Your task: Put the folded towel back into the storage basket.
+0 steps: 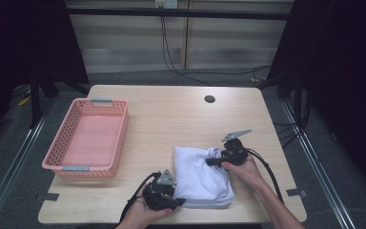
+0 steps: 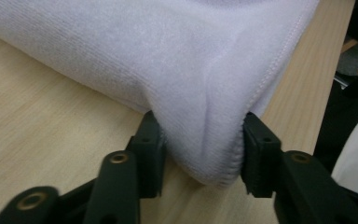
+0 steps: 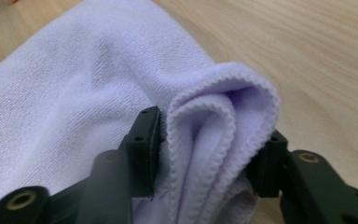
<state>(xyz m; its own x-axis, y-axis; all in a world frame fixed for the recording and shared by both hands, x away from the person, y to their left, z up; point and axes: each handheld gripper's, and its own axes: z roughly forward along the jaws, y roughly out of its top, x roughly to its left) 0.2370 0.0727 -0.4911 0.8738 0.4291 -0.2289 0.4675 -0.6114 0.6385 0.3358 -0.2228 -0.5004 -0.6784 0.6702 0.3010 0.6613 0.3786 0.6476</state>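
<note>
A white towel (image 1: 201,175) lies folded on the near right part of the wooden table (image 1: 171,119). My left gripper (image 1: 179,202) sits at the towel's near left corner. In the left gripper view, a bulging fold of the towel (image 2: 168,60) is pinched between both pads of the left gripper (image 2: 203,149). My right gripper (image 1: 213,161) is at the towel's far right corner. The right gripper view has the right gripper (image 3: 207,151) shut on several bunched hemmed layers of the towel (image 3: 74,107).
An empty pink plastic basket (image 1: 120,143) stands at the table's left side. A round cable hole (image 1: 209,99) is near the far edge. Black cables (image 1: 267,167) trail from the grippers toward the near edge. Dark floor and frames surround the table.
</note>
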